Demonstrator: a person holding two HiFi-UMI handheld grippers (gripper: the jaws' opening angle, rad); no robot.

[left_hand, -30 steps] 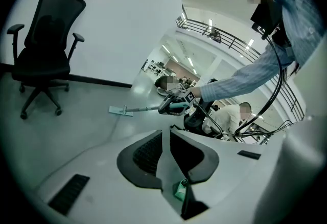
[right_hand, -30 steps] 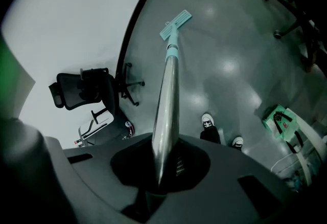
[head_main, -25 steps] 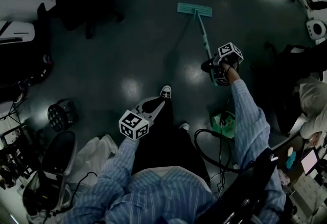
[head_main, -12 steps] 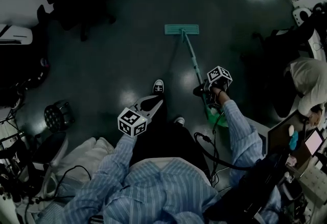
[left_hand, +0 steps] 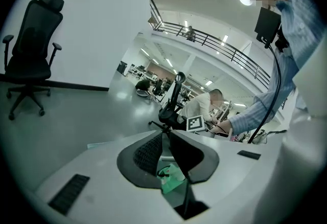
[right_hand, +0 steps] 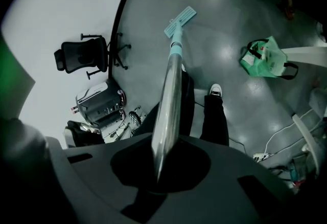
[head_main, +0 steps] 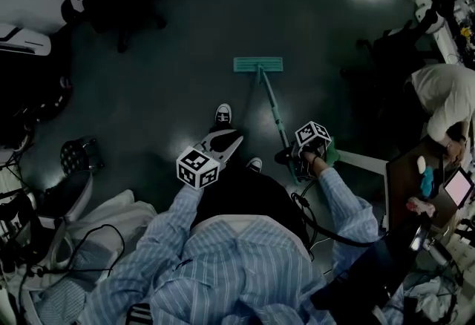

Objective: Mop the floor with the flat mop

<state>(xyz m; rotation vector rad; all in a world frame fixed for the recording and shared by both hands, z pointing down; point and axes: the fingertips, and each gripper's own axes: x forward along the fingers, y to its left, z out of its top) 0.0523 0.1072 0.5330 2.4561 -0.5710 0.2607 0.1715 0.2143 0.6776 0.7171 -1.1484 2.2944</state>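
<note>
Right claw (head_main: 288,159) clenched on the upper pole of the flat mop (head_main: 258,64), whose head lies flat on the floor (head_main: 171,56) just beyond the person's shoe (head_main: 222,115); left claw (head_main: 225,141) closed on nothing beside that shoe; pole likely light, stiff, slick, so grip high and firm.

Mop handle (right_hand: 171,90): polished metal, mirror-bright. Mop head (head_main: 258,64): matt, cloth-like. Floor (head_main: 319,12): smooth, glossy, reflecting lamps. Left gripper (left_hand: 166,135) shell: matt grey plastic; jaw faces ribbed, black. Shirt (head_main: 237,264): striped cloth.
</note>
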